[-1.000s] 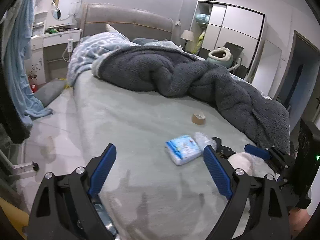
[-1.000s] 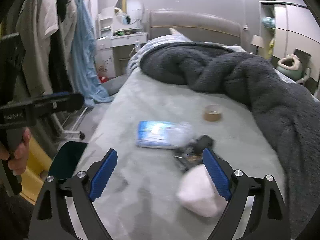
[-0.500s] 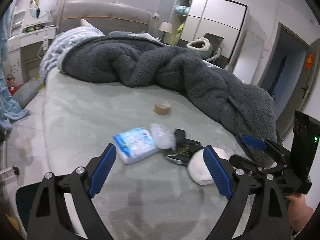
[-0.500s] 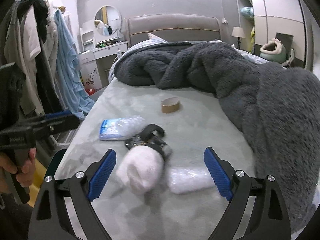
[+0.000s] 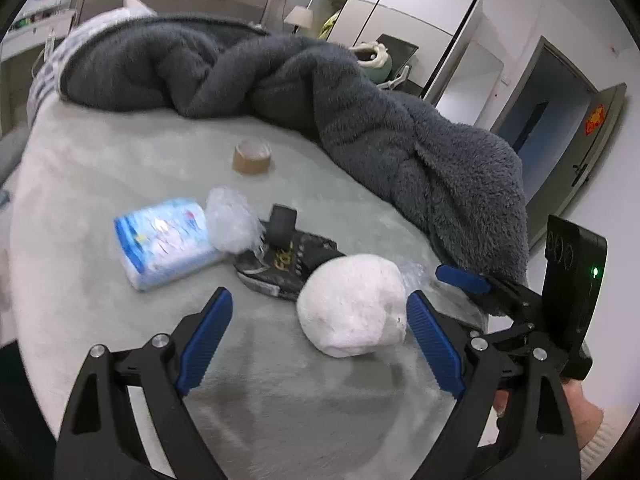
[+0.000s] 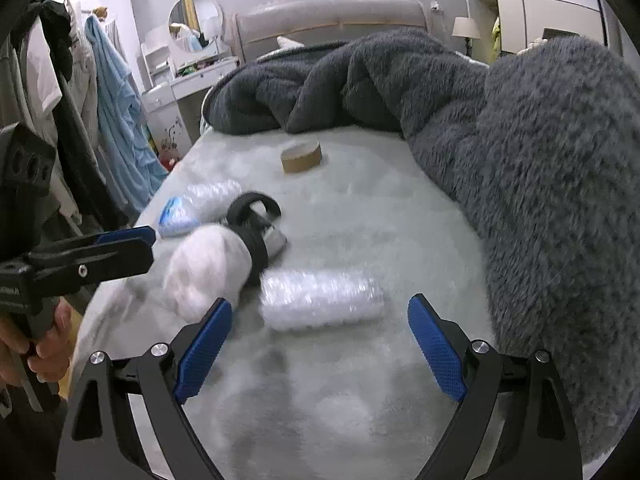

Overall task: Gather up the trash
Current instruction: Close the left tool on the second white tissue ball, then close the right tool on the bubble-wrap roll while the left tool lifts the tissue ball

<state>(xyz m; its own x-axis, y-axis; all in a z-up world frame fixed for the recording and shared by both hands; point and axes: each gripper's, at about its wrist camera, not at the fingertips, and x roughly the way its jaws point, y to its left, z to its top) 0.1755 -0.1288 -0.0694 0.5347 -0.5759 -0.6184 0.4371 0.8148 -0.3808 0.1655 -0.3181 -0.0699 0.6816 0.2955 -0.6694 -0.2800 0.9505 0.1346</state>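
Note:
Trash lies on the pale bed sheet (image 5: 100,152): a white crumpled ball (image 5: 354,310), a black printed wrapper (image 5: 288,264), a clear plastic wad (image 5: 232,222), a blue-white tissue pack (image 5: 164,242) and a brown tape roll (image 5: 251,156). My left gripper (image 5: 320,338) is open, its right finger beside the white ball. My right gripper (image 6: 320,346) is open just short of a bubble-wrap roll (image 6: 320,298), with the white ball (image 6: 204,268) to its left. The left gripper also shows in the right wrist view (image 6: 80,256).
A thick dark grey blanket (image 6: 540,160) is heaped along the bed's right side and back. A headboard (image 6: 332,16), a dresser with round mirror (image 6: 196,24) and hanging clothes (image 6: 116,112) stand at the left. A wardrobe (image 5: 400,20) and door (image 5: 548,100) are beyond the bed.
Both grippers have moved in closer to the trash pile. The white ball now sits near the left gripper's right finger, and the bubble-wrap roll is centred before the right gripper.

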